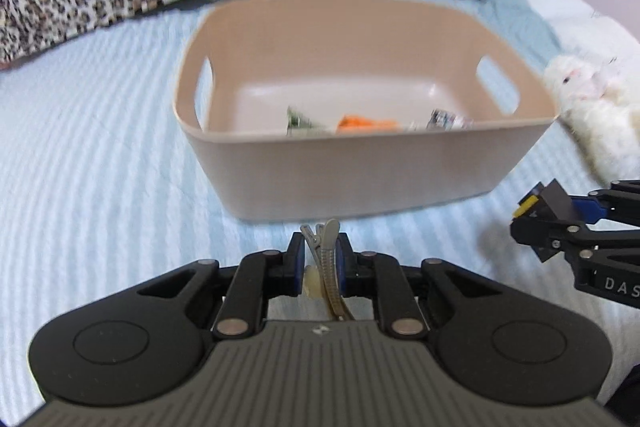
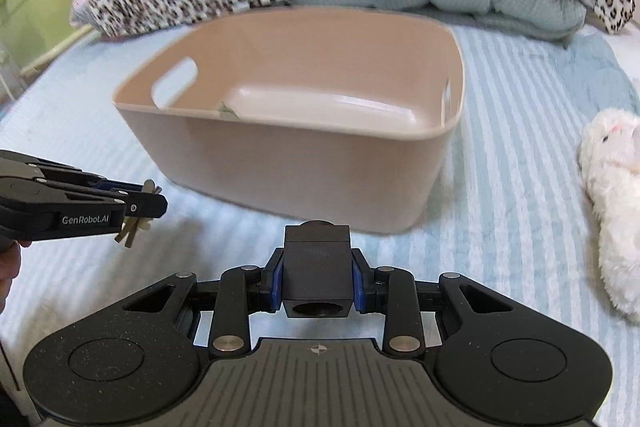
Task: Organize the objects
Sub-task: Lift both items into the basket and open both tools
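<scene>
1. On the left side of the bed [image 1: 80, 147], the left tool [image 1: 320, 247] is closed narrow on a grey hair clip [image 1: 326, 259], which is held upright between the pads and clear of the striped cover.
2. A slip is judged possible here: the clip is thin and only its middle is pinched, so a tilt or jolt could let it twist out and fall short of the bin.
3. At the middle of the bed stands the beige bin [image 1: 360, 167], just beyond both tools; an orange item [image 1: 366, 123] and other small things are seen at its bottom, too blurred to name.
4. The near wall could be struck and the bin pushed if either tool is carried across too low.
5. The right tool [image 2: 318, 283] is closed on a black block [image 2: 318, 267] with a round hole in its near face.
6. The two tools are near each other, so a knock is risked if both are moved to the bin together.
7. Toward the right edge lies a white plush toy [image 2: 612, 195], apart from the bin.
</scene>
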